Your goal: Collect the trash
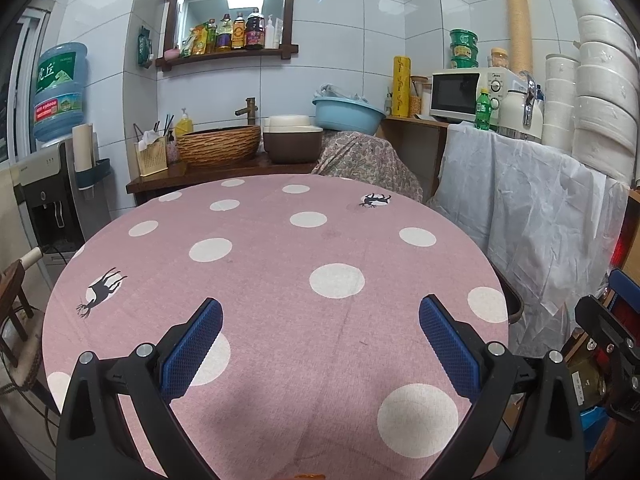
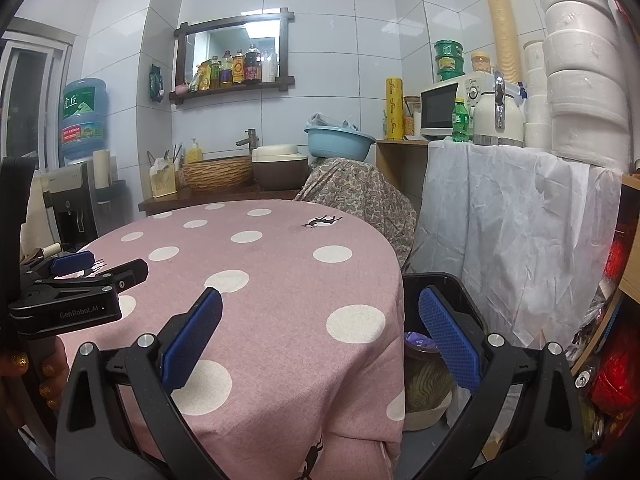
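Observation:
My left gripper (image 1: 320,340) is open and empty, hovering over the round table with a pink polka-dot cloth (image 1: 280,280). My right gripper (image 2: 320,336) is open and empty at the table's right edge (image 2: 384,280), above a black bin (image 2: 452,292) on the floor beside the table. Something purple (image 2: 418,340) and a brownish lump (image 2: 424,380) lie inside the bin. The left gripper shows from the side in the right wrist view (image 2: 80,276), and the right gripper's body shows at the right edge of the left wrist view (image 1: 612,328). No loose trash shows on the cloth.
A counter with a wicker basin (image 1: 218,146), a brown pot (image 1: 292,138) and a blue bowl (image 1: 346,112) stands behind the table. A cloth-draped shelf (image 1: 520,208) with a microwave (image 1: 464,94) is to the right. A water dispenser (image 1: 48,184) stands at left.

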Motion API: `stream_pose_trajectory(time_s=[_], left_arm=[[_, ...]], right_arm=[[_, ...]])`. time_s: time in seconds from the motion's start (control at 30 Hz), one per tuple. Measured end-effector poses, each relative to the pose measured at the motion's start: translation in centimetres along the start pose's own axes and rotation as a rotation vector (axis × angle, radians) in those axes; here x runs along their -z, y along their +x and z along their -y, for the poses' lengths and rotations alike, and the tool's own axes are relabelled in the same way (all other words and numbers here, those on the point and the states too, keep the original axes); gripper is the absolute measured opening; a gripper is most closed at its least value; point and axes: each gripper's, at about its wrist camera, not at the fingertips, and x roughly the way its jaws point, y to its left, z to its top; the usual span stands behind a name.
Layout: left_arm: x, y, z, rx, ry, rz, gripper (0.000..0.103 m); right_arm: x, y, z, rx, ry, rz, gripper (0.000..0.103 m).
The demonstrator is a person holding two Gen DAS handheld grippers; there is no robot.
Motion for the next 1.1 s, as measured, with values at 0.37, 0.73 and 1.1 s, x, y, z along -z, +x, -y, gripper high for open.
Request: stream_pose_trajectory(time_s=[0.37,0.73,1.1], left_arm=[[-0.03,0.08,0.12,0.001,0.002,-0.002,0.098],[0.01,0.06,0.28,0.013,-0.001,-0.002,0.098],[0.04,-0.01,0.59,0.007,-0.005,-0.006,0.098]], right_arm=[[-0.15,-0.04,0.12,-0.003,-0.003,0.001,0.097],[-0.17,0.03,0.07,-0.003,-0.002,0.000,0.097],[-0.25,0.03,0.04,-0.004,0.001,0.001,0.097]])
